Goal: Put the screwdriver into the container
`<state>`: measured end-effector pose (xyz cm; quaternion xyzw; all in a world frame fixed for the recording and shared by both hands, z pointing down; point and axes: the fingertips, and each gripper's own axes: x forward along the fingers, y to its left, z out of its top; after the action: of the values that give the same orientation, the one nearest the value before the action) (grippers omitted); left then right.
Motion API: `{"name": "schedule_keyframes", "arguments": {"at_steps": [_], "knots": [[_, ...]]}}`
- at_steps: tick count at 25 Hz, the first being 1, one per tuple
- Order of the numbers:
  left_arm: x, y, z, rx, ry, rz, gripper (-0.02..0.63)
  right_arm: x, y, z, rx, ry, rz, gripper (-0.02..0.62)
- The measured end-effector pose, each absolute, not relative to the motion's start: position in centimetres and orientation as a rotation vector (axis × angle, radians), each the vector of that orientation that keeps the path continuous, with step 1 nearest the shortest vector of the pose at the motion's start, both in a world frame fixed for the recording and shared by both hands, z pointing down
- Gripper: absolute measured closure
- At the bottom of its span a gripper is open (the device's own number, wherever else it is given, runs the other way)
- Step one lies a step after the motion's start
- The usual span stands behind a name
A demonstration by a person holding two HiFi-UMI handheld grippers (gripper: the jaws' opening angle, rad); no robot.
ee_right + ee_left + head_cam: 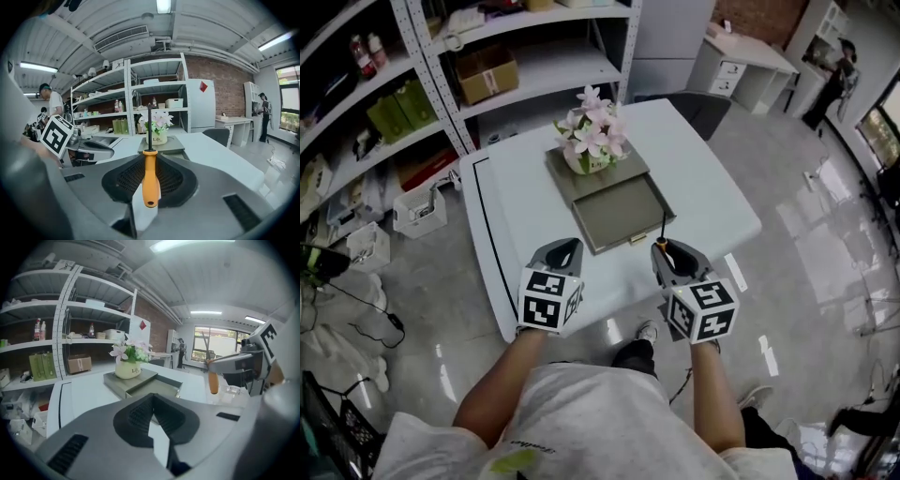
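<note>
An orange-handled screwdriver (664, 242) with a black shaft is clamped in my right gripper (665, 247), its tip pointing at the front edge of the container. In the right gripper view the handle (150, 178) stands upright between the jaws of the right gripper (149, 157). The container (623, 216) is an open grey tray on the white table (712, 202), and its raised back part carries a flower pot (591, 150). My left gripper (566, 248) hovers over the table's near edge, left of the tray. Its jaws (152, 398) meet with nothing between them.
Metal shelves (412, 84) with boxes and bottles stand behind and to the left of the table. A dark chair (698, 108) is at the far side. White crates (417, 211) sit on the floor at left. A person (834, 80) stands far right.
</note>
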<state>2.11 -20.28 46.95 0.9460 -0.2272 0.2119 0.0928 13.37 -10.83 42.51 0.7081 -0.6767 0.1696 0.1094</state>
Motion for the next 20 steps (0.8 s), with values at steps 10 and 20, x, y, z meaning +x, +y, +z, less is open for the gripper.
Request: {"name": "schedule_keyframes", "arguments": {"at_steps": [10, 20], "knots": [[3.2, -23.4, 48.1, 2.62, -1.073, 0.68, 0.604, 18.7, -16.7, 43.8, 1.722, -2.23, 0.483, 0.522], [4.4, -24.1, 48.1, 2.458, -1.341, 0.685, 0.604, 21.3, -20.2, 44.3, 1.321, -2.359, 0.387, 0.522]]}}
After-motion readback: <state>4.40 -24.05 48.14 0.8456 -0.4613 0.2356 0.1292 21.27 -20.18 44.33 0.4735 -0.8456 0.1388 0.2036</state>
